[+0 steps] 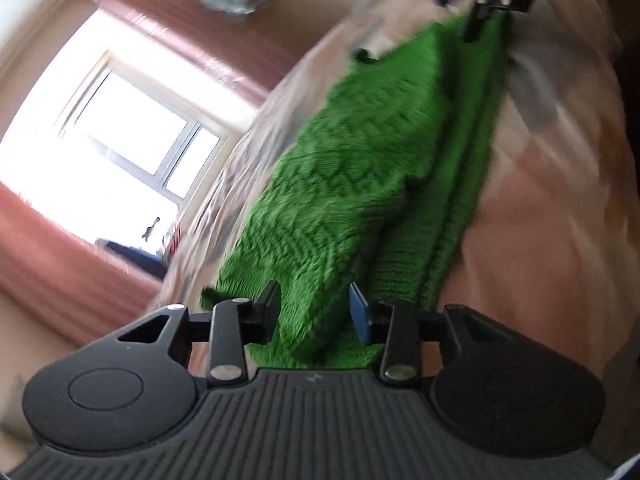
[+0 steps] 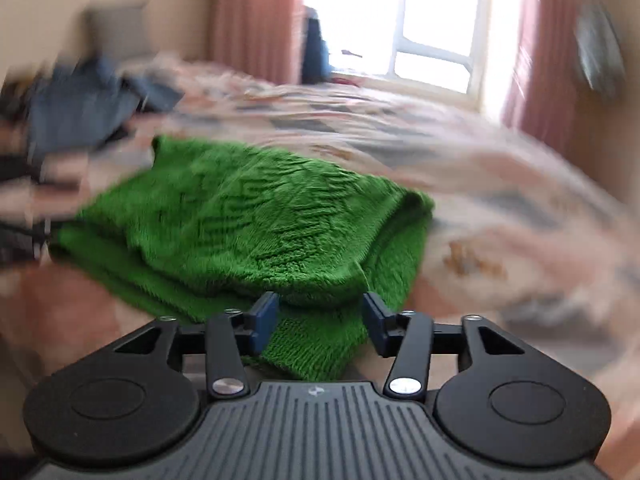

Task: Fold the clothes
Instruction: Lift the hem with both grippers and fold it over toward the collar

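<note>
A green knitted sweater lies folded in layers on the bed, with its long side running away from my left gripper. That gripper is at the near end of the sweater, its jaws apart. The knit's edge lies between the fingers, which do not pinch it. In the right wrist view the same sweater lies flat with a folded top layer. My right gripper stands open just over its near edge, holding nothing. The right gripper also shows at the sweater's far end in the left wrist view.
The bed is covered by a pink and grey patterned quilt. A heap of blue clothes lies at its far left. A bright window with pink curtains is beyond the bed. Both views are blurred.
</note>
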